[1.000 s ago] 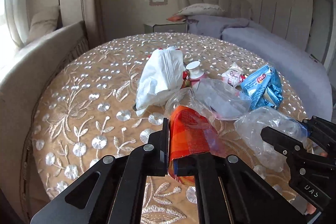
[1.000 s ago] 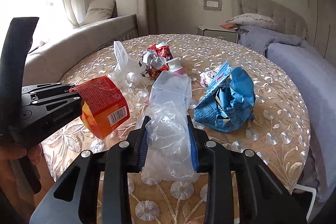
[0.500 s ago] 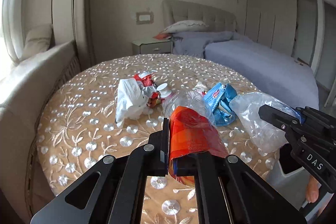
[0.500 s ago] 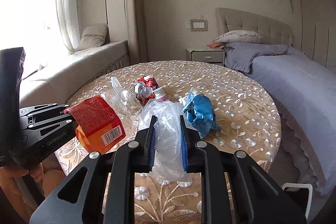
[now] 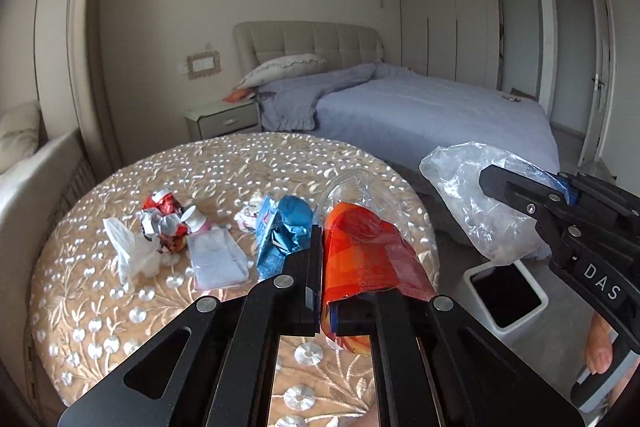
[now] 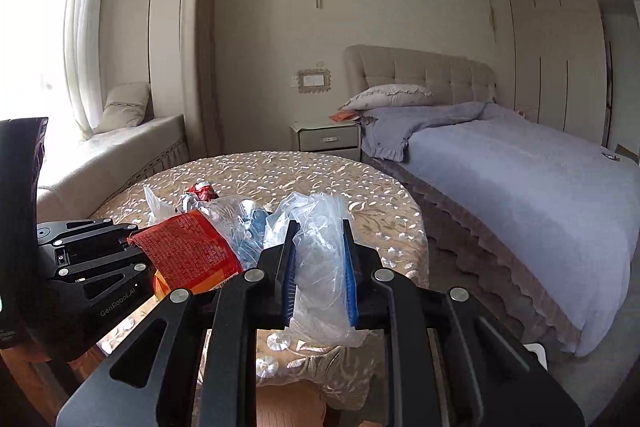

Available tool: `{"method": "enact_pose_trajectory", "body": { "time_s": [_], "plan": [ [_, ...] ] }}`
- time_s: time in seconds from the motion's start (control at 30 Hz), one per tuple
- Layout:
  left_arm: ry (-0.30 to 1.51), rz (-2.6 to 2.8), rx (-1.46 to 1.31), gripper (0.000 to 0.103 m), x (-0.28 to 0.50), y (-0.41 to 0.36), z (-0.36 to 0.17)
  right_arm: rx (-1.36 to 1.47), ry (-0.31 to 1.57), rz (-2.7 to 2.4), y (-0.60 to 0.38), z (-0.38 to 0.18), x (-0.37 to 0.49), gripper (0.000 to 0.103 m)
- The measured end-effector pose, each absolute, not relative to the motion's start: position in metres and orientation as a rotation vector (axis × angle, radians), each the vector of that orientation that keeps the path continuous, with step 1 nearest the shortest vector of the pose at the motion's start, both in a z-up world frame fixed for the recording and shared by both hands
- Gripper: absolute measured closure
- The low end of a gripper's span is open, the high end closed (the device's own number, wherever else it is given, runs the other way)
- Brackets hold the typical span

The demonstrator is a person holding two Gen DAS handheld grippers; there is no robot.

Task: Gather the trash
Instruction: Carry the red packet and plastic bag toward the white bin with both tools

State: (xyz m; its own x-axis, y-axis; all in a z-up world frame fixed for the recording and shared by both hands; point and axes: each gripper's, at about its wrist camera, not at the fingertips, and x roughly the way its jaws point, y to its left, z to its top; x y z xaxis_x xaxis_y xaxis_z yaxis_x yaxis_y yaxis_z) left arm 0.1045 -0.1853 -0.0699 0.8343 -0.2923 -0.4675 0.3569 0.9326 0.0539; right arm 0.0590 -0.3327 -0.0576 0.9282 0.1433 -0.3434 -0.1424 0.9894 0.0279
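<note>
Left gripper point(image 5: 326, 291) pinches the orange wrapper point(image 5: 368, 259), right gripper point(image 6: 319, 279) pinches the clear bag point(image 6: 320, 263) above the table point(image 5: 240, 163); risk: limp plastic slipping out short of the bin point(image 5: 506, 293).

The orange wrapper point(image 5: 368, 259) runs down between the left jaws, its lower end hidden. Beyond them, the blue packet's point(image 5: 280, 235) print is too small to read. The bin point(image 5: 508, 291) is partly covered by the clear bag point(image 5: 472, 203).
</note>
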Motion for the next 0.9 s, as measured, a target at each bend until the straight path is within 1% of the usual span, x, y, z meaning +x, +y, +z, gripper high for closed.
{"method": "enact_pose_trajectory", "body": {
  "time_s": [0.17,0.43,0.73,0.9],
  "plan": [
    [0.473,-0.423,0.184,0.101,0.107,-0.225,-0.073,0.026,0.344,0.067,-0.367,-0.060,0.050,0.082],
    [0.500,-0.551,0.264,0.101,0.112,-0.302,-0.096,0.075,0.354,-0.067,-0.428,-0.073,0.036,0.082],
    [0.545,-0.673,0.354,0.101,0.122,-0.386,-0.134,0.139,0.411,-0.228,-0.497,-0.105,0.031,0.082],
    [0.578,-0.773,0.399,0.101,0.126,-0.427,-0.160,0.175,0.459,-0.311,-0.534,-0.133,0.033,0.082]
  ]
}}
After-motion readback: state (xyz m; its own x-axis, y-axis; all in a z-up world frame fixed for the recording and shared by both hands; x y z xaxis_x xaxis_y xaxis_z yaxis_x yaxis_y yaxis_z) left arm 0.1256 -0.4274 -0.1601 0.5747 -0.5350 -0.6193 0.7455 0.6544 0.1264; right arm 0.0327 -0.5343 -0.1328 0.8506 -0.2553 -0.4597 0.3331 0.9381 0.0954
